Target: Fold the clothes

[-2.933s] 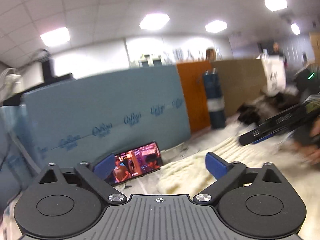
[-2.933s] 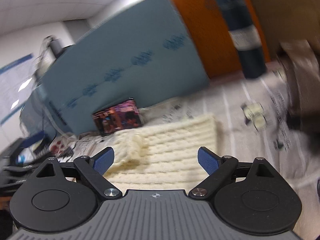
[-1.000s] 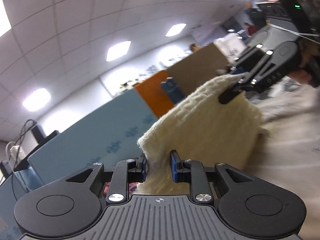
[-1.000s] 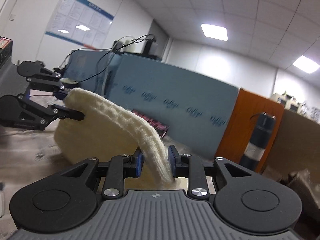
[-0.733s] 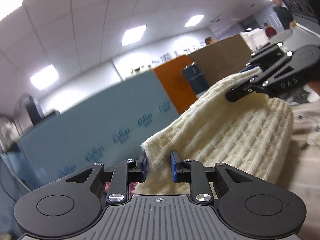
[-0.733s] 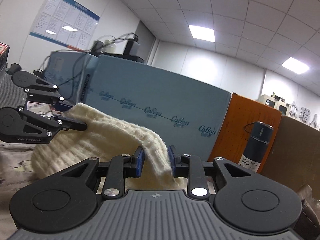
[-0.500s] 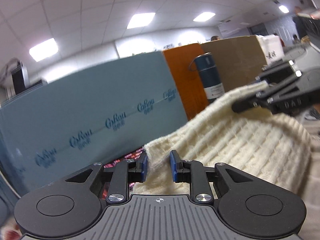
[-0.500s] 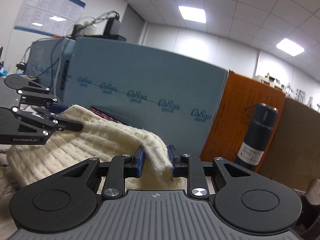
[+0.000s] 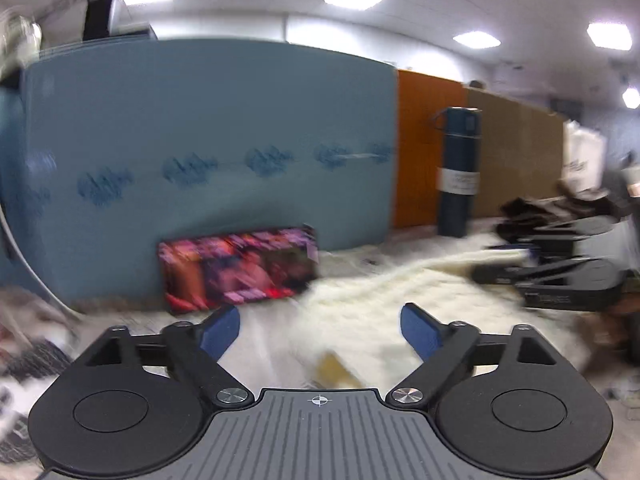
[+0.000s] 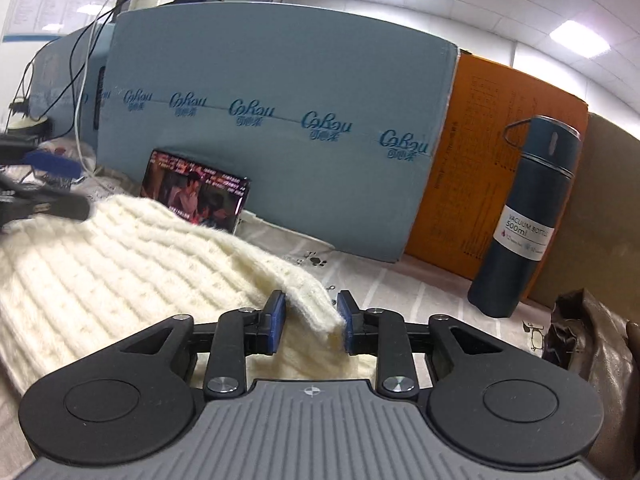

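Standing along the back of the scene, a long blue foam board point(image 10: 280, 120) printed with repeated "CoRou" marks is seen, with an orange panel point(image 10: 500, 168) and a brown panel point(image 9: 516, 156) beside it to the right. Below these, a pale patterned worktop point(image 10: 400, 284) is spread.

A cream knit garment point(image 10: 120, 272) is laid across the worktop, ribbed, bunched in a rounded heap toward the left of the right wrist view. One edge of it is raised and drawn toward the right gripper point(image 10: 311, 322), whose blue-padded fingers point(image 10: 276, 320) are clamped on that edge. In the left wrist view the same garment point(image 9: 400, 288) is seen flat and blurred, reaching rightward to the right gripper point(image 9: 520, 276).

The left gripper point(image 9: 318, 330) is held above the worktop with its fingers point(image 9: 220, 330) set wide apart, nothing between them. It appears only as a dark blur at the left edge of the right wrist view.

A dark blue vacuum bottle point(image 10: 528, 216), labelled 500ml, is stood upright against the orange panel. A phone point(image 10: 196, 198) with a lit screen is leaned against the foam board, just behind the garment.
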`<move>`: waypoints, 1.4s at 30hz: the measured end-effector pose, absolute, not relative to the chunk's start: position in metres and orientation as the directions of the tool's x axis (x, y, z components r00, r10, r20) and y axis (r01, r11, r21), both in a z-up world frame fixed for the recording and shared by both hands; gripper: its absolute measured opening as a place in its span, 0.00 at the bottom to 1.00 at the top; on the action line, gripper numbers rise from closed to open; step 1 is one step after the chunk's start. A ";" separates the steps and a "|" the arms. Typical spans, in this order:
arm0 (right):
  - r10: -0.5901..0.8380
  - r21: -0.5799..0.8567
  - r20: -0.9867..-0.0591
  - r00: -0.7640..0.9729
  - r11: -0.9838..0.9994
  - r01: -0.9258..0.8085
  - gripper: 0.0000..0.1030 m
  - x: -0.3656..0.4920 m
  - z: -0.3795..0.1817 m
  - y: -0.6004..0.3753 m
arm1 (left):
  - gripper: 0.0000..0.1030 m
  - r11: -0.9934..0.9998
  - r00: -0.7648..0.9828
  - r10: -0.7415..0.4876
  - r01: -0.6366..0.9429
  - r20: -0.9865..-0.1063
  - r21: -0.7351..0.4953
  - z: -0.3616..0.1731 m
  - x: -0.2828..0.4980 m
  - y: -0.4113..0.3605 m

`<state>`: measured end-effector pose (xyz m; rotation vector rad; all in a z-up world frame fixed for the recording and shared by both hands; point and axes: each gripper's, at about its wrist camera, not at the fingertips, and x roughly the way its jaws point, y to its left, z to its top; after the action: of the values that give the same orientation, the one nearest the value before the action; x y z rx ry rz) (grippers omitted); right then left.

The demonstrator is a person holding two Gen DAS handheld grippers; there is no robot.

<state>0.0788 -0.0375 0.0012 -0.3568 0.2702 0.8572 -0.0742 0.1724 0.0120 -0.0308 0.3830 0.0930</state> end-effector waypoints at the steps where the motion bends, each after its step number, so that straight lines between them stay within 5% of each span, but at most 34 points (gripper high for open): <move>1: 0.680 -0.197 -0.375 0.630 0.606 -0.771 0.28 0.079 0.000 -0.037 | 0.88 0.996 0.918 0.077 -0.086 -0.389 -0.004 0.009 -0.071 0.171; 13: 0.620 -0.092 -0.375 0.690 0.715 -0.693 0.49 0.094 0.006 -0.057 | 0.98 0.987 0.855 0.152 -0.159 -0.496 0.030 -0.013 -0.047 0.168; 21: 0.635 0.094 -0.339 0.694 0.757 -0.646 0.84 0.105 0.023 -0.090 | 0.97 0.980 0.867 0.147 -0.194 -0.476 -0.050 -0.001 -0.052 0.175; 29: 0.808 0.553 -0.396 0.436 0.589 -0.589 0.92 0.127 0.023 -0.142 | 0.98 0.925 0.839 0.043 -0.239 -0.543 -0.295 0.020 -0.089 0.181; 42: 0.840 0.638 -0.455 0.294 0.538 -0.551 0.92 0.127 -0.003 -0.123 | 0.98 0.806 0.832 -0.139 -0.220 -0.537 -0.550 0.006 -0.139 0.140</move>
<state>0.1273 -0.1234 -0.0027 0.3957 0.8513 0.9587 -0.1392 0.1400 0.0060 -0.6415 0.5964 0.0460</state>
